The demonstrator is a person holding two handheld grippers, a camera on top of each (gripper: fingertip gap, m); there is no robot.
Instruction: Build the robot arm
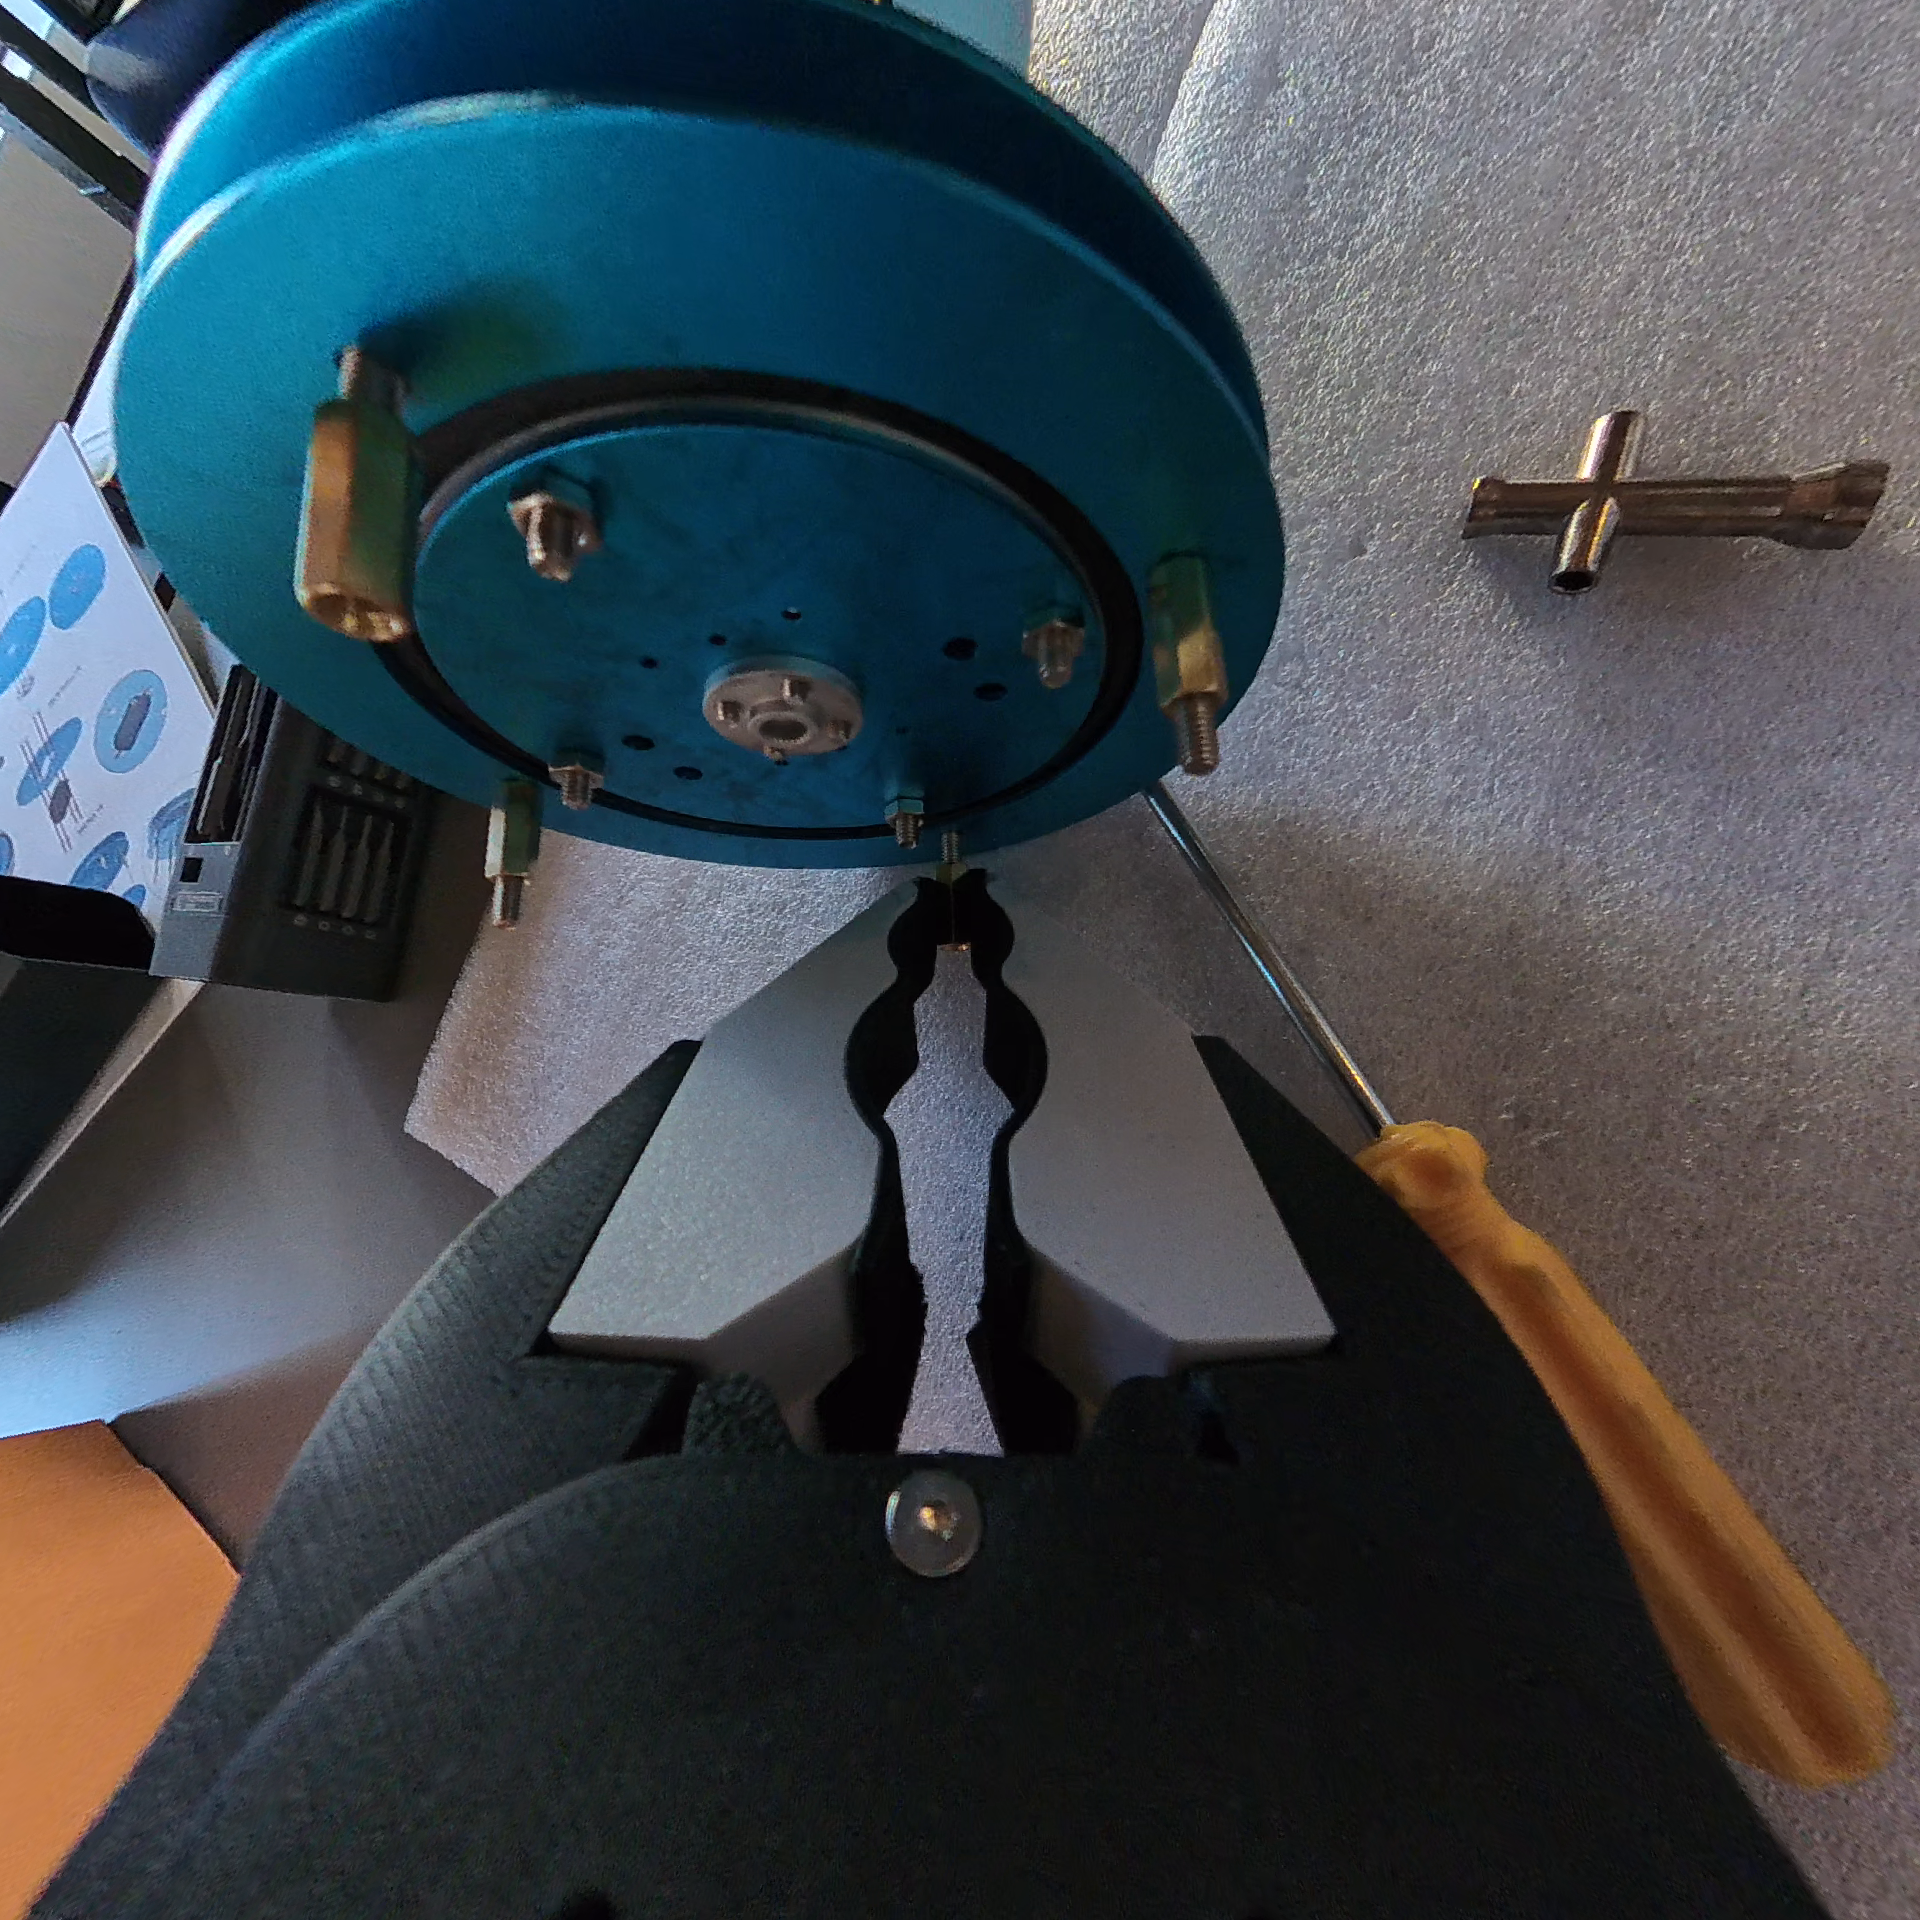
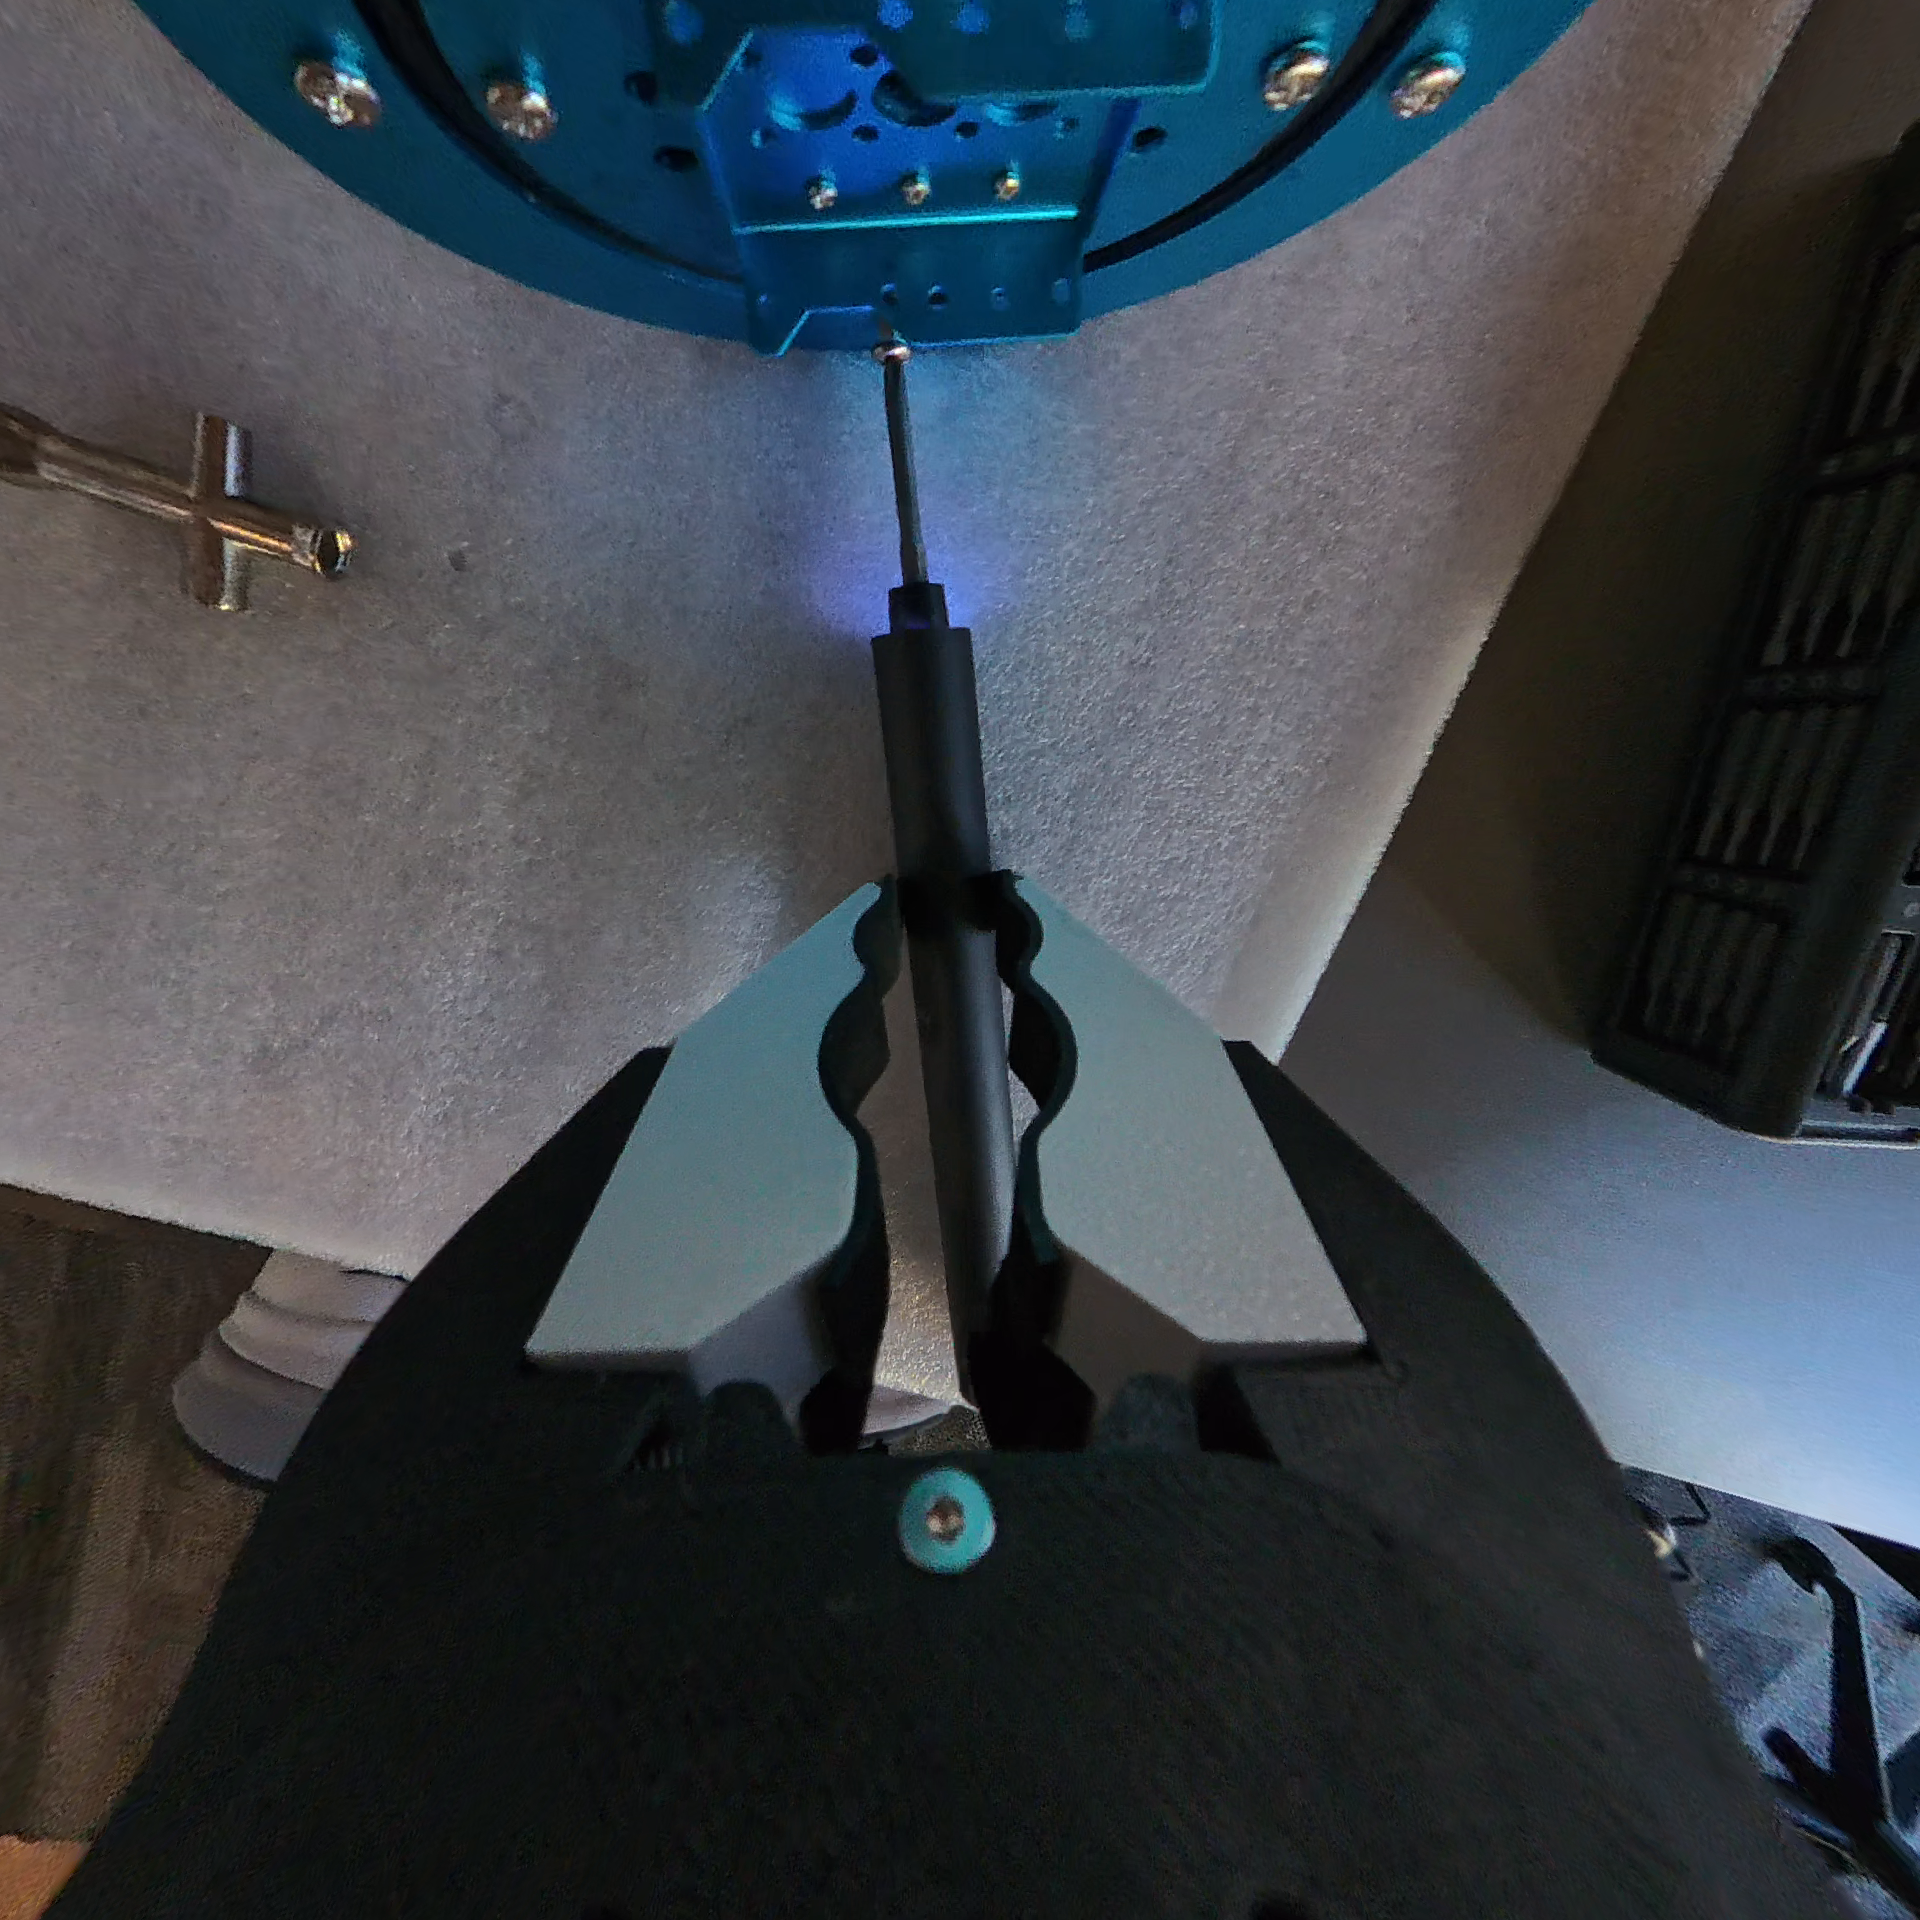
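Observation:
A blue round metal assembly (image 1: 707,343) of stacked discs stands on edge on grey foam, with several brass standoffs (image 1: 348,520) and bolts sticking out of its face. My left gripper (image 1: 953,914) is shut on a small brass standoff (image 1: 952,902) at the disc's lower rim. In the right wrist view the same assembly (image 2: 914,156) shows its other face with a blue bracket (image 2: 914,249). My right gripper (image 2: 951,904) is shut on a dark electric screwdriver (image 2: 935,748); its thin bit (image 2: 906,468) touches a small screw (image 2: 891,351) at the bracket's lower edge.
A yellow-handled screwdriver (image 1: 1621,1434) lies on the foam (image 1: 1558,831) to the right of my left gripper. A metal cross-shaped socket wrench (image 1: 1662,504) lies farther right, also in the right wrist view (image 2: 208,514). A black bit case (image 1: 312,862) (image 2: 1787,727) and a printed sheet (image 1: 83,665) sit beside the foam. Some 11 cm of space lies between my two pairs of fingers.

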